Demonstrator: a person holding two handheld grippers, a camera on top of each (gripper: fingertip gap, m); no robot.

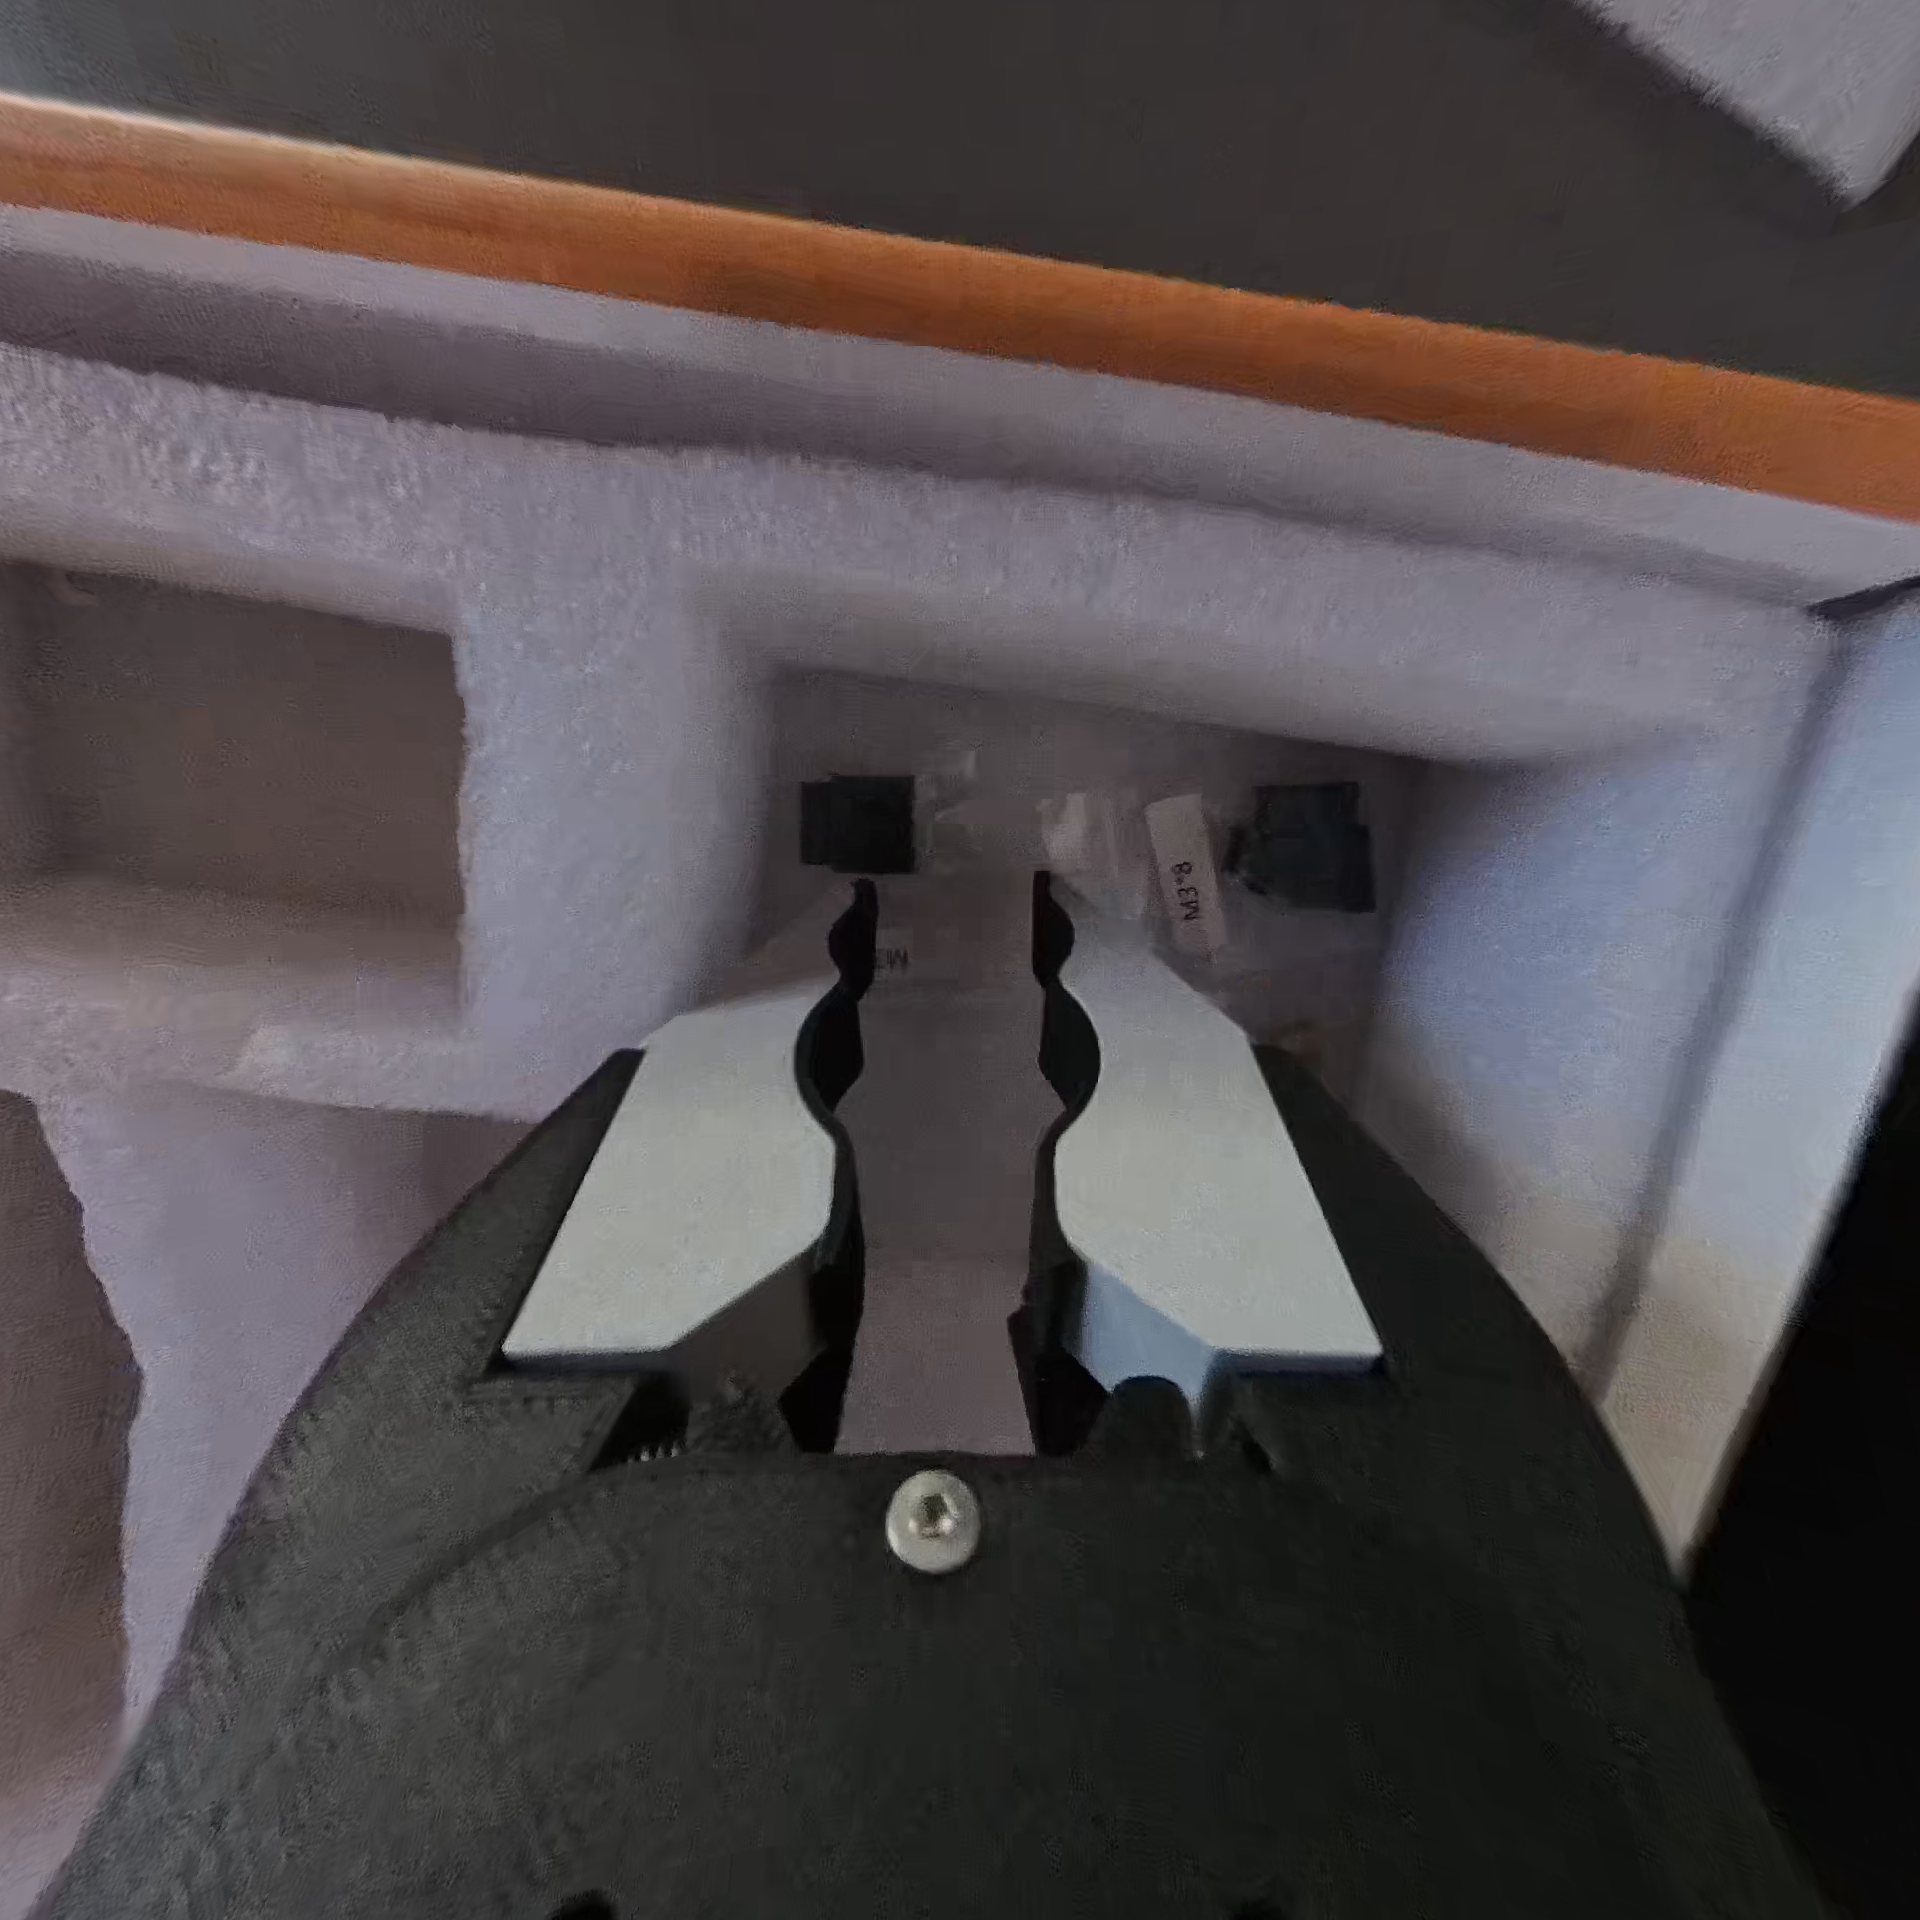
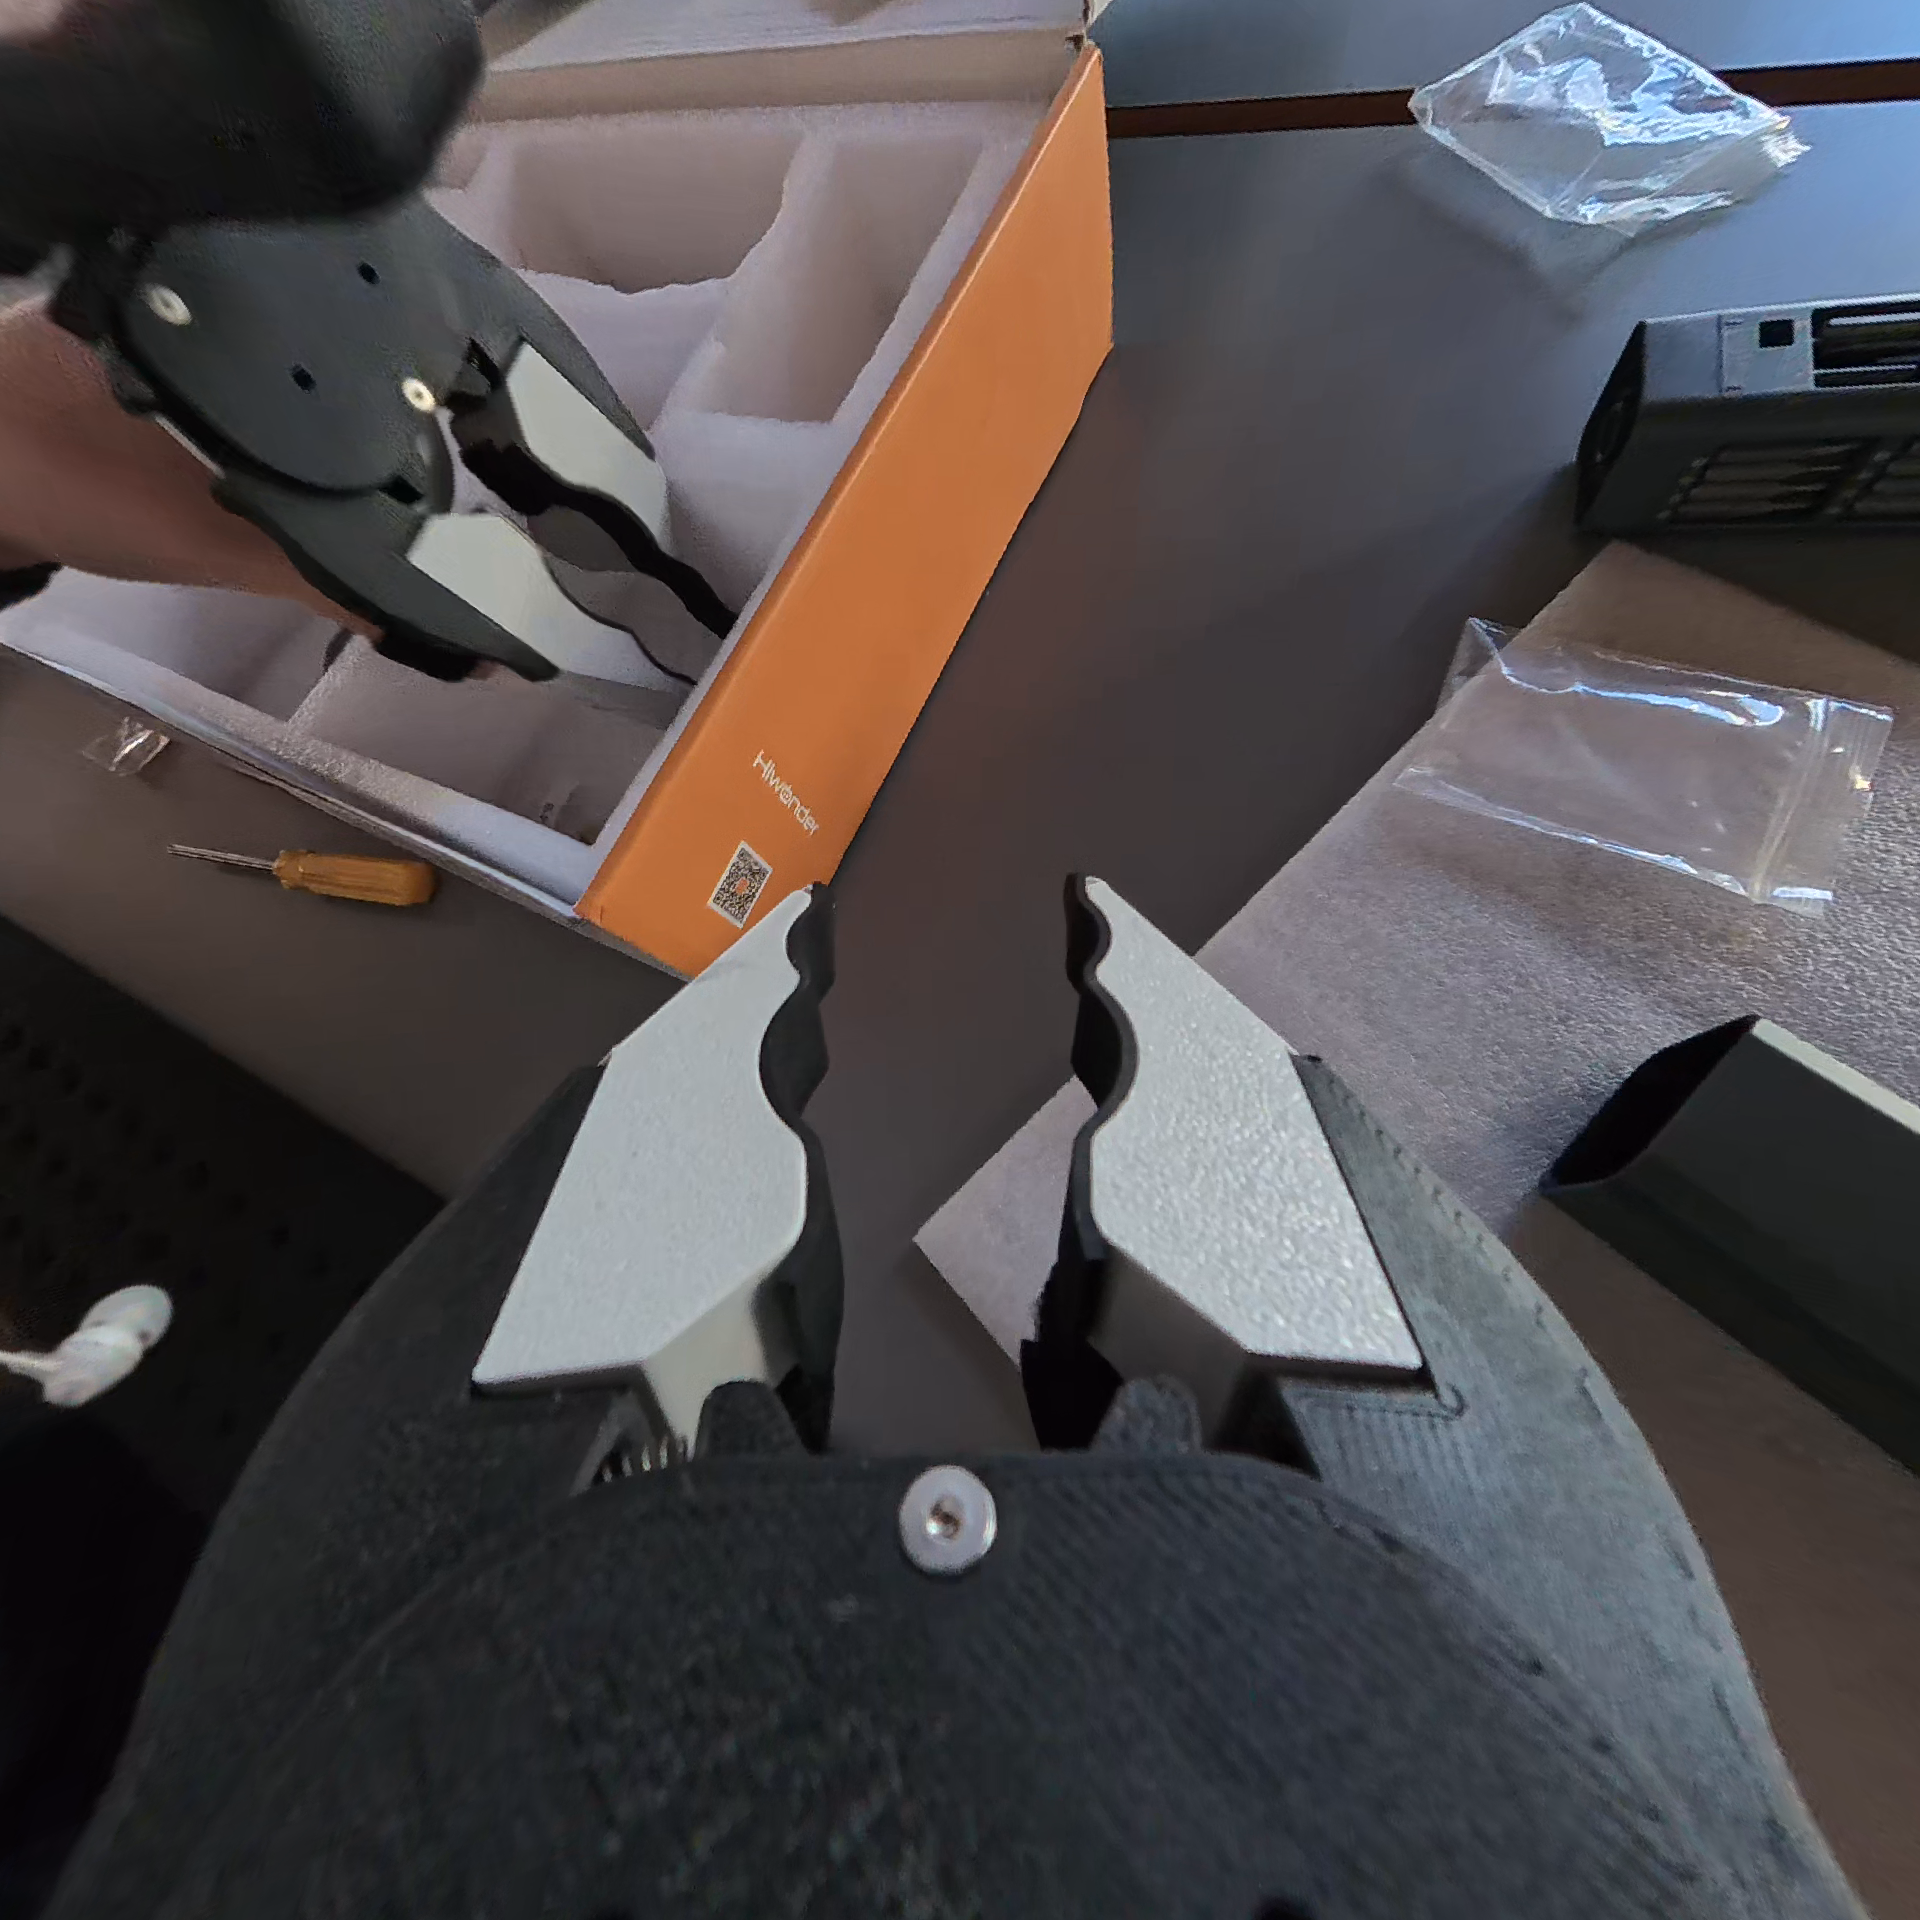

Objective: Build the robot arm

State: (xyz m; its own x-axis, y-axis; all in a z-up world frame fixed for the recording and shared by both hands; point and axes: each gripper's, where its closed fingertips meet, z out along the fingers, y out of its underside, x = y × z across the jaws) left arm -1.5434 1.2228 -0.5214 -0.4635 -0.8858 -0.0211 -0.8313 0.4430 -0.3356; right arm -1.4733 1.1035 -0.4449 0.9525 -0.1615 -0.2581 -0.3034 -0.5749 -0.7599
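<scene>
The left tool (image 1: 948,883) reaches down into a compartment of the white foam insert (image 1: 582,582) that fills an orange box (image 2: 914,499). Its 2 fingers stand apart with a clear gap between them and grasp nothing. Just beyond the fingertips, on the floor of that compartment, lie 2 small black parts: one (image 1: 857,823) close to the left fingertip, the other (image 1: 1311,847) off to the right. Between them sits a small clear bag with a white label (image 1: 1184,873), near the right fingertip but not touching it. A second, larger foam compartment (image 1: 229,748) opens to the left. The orange rim of the box (image 1: 935,301) runs across behind the foam.

In the right wrist view, the left tool (image 2: 686,613) shows farther off, angled into the box next to the orange wall, with a person's hand (image 2: 94,488) behind it.

The right tool (image 2: 948,894) hovers over the dark surface (image 2: 1247,436), released and empty, its fingers spread wide. It is near the lower corner of the orange box and apart from it. A grey foam sheet (image 2: 1455,987) lies under and to the right of it, carrying a flat clear zip bag (image 2: 1662,769). A crumpled clear bag (image 2: 1600,114) lies well apart at the far right, above a black slotted case (image 2: 1745,436). A black box (image 2: 1766,1174) rests on the sheet's right edge. Left of the orange box lie a yellow-handled screwdriver (image 2: 343,873) and a tiny clear packet (image 2: 125,743). A white earbud (image 2: 104,1340) sits at the left edge.
</scene>
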